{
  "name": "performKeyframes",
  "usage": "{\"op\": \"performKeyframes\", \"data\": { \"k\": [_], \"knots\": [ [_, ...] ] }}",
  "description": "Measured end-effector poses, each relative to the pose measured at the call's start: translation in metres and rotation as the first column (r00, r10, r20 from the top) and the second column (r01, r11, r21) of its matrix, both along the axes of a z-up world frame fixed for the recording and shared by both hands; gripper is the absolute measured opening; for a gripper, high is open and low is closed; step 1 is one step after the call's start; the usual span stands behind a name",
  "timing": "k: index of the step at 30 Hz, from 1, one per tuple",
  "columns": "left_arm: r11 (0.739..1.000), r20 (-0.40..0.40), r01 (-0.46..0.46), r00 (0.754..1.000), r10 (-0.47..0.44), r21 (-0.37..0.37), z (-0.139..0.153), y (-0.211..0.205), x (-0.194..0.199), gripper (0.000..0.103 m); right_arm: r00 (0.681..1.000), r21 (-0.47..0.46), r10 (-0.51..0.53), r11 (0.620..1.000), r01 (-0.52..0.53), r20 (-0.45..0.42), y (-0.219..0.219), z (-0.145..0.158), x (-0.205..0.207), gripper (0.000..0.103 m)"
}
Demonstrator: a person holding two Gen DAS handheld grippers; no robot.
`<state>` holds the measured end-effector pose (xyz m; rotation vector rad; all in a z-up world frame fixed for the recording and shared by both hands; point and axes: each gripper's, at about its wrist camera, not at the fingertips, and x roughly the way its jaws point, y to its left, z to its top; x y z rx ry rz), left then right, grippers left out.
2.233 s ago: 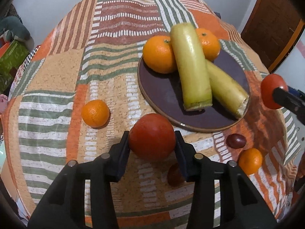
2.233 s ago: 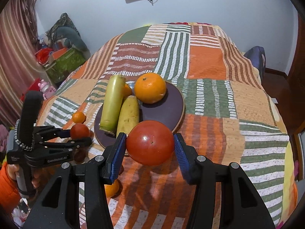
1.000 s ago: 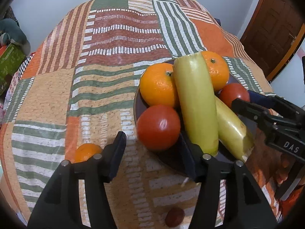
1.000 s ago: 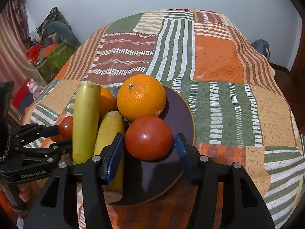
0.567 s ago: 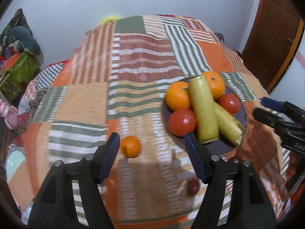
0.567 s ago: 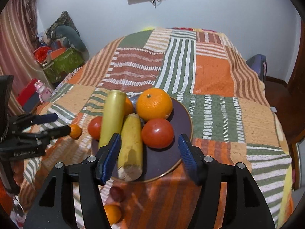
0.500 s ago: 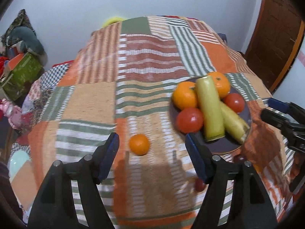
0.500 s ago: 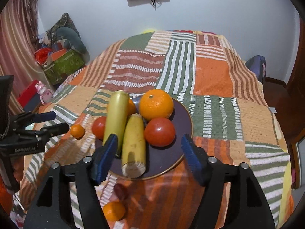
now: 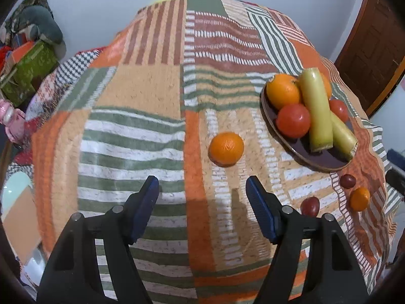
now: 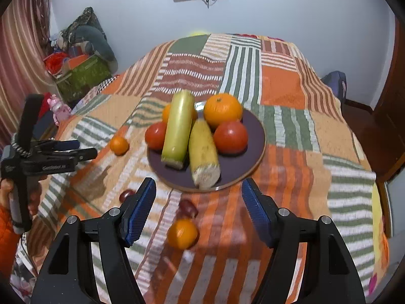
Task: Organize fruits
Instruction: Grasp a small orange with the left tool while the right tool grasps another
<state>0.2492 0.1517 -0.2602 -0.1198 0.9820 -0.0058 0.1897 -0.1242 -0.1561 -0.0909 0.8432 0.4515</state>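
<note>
Both tomatoes (image 10: 230,136) now sit on the plate (image 10: 255,152), and your left gripper (image 9: 202,190) and right gripper (image 10: 198,190) have pulled back, fingers wide open and empty. Close off-centre on the orange (image 9: 226,148) and it rolls away across the soft bed (image 9: 141,136).

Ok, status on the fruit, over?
Left claw and right claw open, empty. Both tomatoes on plate. Loose orange ahead of left claw, path clear.

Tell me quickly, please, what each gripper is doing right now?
Left gripper: open, holding nothing.
Right gripper: open, holding nothing.
</note>
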Motion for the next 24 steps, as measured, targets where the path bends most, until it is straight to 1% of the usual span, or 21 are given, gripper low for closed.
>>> {"op": "performKeyframes", "data": {
  "k": [2,3,4,6,9,14,16,18,19,21,24],
  "knots": [
    [1.0,-0.01,0.027,1.0,-0.028,-0.014,-0.005,-0.003,0.003,0.062,1.0,-0.004,-0.009,1.0,0.009,-0.013,0.002,-0.005,-0.005,0.067],
    [0.999,-0.014,0.042,0.999,-0.042,-0.021,-0.006,-0.005,0.006,0.056,1.0,-0.014,-0.013,1.0,0.013,-0.015,0.002,-0.007,-0.007,0.067],
    [0.998,-0.017,0.049,0.999,-0.05,-0.034,-0.007,-0.007,0.008,0.053,1.0,-0.028,-0.022,0.999,0.021,-0.014,0.003,-0.009,-0.01,0.067],
    [0.997,-0.02,0.057,0.998,-0.058,-0.048,-0.008,-0.008,0.011,0.053,0.999,-0.039,-0.042,0.998,0.042,-0.021,0.003,-0.016,-0.012,0.067],
    [0.997,-0.015,0.066,0.998,-0.066,-0.029,-0.007,-0.012,0.017,0.053,0.996,-0.017,-0.06,0.998,0.059,-0.061,0.001,-0.026,-0.014,0.067],
    [0.997,-0.016,0.074,0.997,-0.074,0.004,-0.007,-0.015,0.027,0.053,0.991,-0.007,-0.043,0.999,0.043,-0.123,0.005,-0.041,-0.018,0.067],
    [0.997,-0.021,0.073,0.997,-0.073,0.01,-0.009,-0.014,0.032,0.053,0.99,-0.011,-0.04,0.999,0.039,-0.134,0.007,-0.046,-0.019,0.062],
    [0.998,-0.028,0.065,0.997,-0.065,0.002,-0.012,-0.012,0.036,0.054,0.988,-0.011,-0.033,0.999,0.032,-0.148,0.007,-0.05,-0.018,0.046],
    [0.998,-0.035,0.061,0.998,-0.061,-0.005,-0.014,-0.011,0.04,0.054,0.987,-0.008,-0.027,1.0,0.026,-0.156,0.007,-0.051,-0.018,0.043],
    [0.998,-0.045,0.057,0.997,-0.057,-0.009,-0.018,-0.01,0.044,0.054,0.988,-0.006,-0.018,1.0,0.017,-0.154,0.007,-0.051,-0.019,0.031],
    [0.998,-0.055,0.063,0.997,-0.063,-0.003,-0.023,-0.013,0.05,0.054,0.989,0.006,0.001,1.0,0.0,-0.146,0.005,-0.049,-0.021,0.031]
  ]
}}
